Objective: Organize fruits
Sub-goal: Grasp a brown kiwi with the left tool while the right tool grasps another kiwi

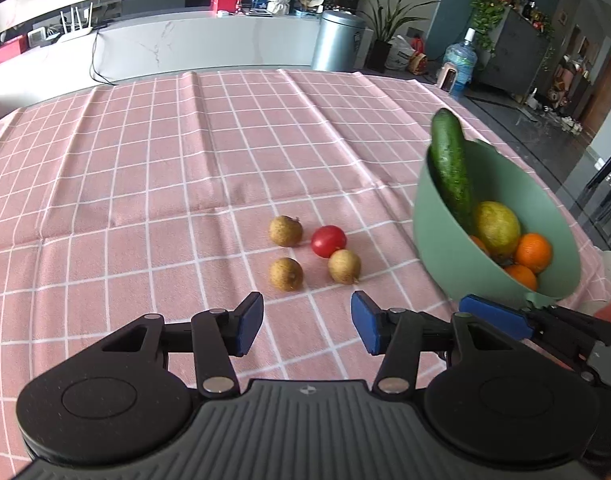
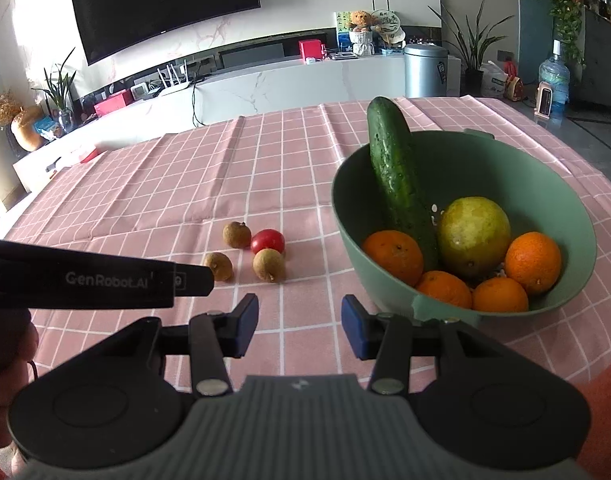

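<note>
Four oranges (image 2: 393, 256), pomelo (image 2: 474, 230), cucumber (image 2: 397, 176) in green bowl (image 2: 577, 216) — left claw (image 1: 307, 324), right claw (image 2: 300, 326) agape, empty.

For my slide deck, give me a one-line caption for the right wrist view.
Open right claw hovers before a green bowl of oranges and cucumber, four small fruits loose on the pink cloth.

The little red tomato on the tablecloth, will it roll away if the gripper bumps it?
Probably, a bit. The red tomato is round and smooth, so a nudge would likely roll it. It sits against a brown longan, which may stop it on that side. Its shiny skin looks slippery and soft, so the open left gripper should squeeze gently.
</note>
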Motion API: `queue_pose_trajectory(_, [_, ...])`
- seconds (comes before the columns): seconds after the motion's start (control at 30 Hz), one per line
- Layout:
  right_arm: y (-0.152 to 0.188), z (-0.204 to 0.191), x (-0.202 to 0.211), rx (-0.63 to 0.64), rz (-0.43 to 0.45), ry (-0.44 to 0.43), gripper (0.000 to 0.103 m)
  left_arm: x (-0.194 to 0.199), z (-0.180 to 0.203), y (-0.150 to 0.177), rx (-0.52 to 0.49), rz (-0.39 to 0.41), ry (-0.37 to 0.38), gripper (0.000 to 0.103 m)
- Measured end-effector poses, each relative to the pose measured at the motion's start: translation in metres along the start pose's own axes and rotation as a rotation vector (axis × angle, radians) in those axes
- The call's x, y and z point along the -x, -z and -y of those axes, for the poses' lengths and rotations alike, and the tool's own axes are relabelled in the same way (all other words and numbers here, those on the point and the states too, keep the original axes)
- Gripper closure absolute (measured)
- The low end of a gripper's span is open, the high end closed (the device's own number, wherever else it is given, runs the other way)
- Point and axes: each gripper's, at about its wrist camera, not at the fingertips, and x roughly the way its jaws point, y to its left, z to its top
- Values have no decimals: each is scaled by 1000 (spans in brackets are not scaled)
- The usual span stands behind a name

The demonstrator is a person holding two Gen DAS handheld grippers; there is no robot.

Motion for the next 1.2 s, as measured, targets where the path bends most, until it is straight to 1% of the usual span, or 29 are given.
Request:
queue_pose_trajectory(0.1, [0,-8,-4,22,20,12,60,-10,-3,-3,-3,-12,-23,51])
queue_pose_trajectory(0.17, [1,-14,-7,46,29,18,61,-18,-7,-6,21,-20,-11,58])
queue_pose_trajectory(0.3, [3,-20,-9,76,36,34,62,-29,-9,-13,43,-11,-6,58])
queue_pose_trajectory(0.4, [5,-23,-10,94,35,28,72,-37,-8,-15,36,-27,-18,62])
queue_pose_trajectory(0.53, [7,-28,-13,103,26,32,72,-45,-9,-14,34,-50,-20,71])
queue_pose_trajectory(0.6, [7,-31,-16,105,19,36,73,-47,-10,-14,39,-53,-12,72])
queue_pose_trajectory(0.7, [8,-36,-22,108,9,44,74,-47,-11,-14,45,-57,3,77])
queue_pose_trajectory(0.83, [10,-44,-30,120,12,72,75,-42,-15,-15,63,-56,-16,78])
queue_pose_trajectory(1.07, [5,-54,-46,117,32,128,75,-24,-40,-19,164,-34,-93,78])
queue_pose_trajectory(1.2, [0,-60,-57,131,31,154,75,-21,-47,-20,191,-28,-109,78])
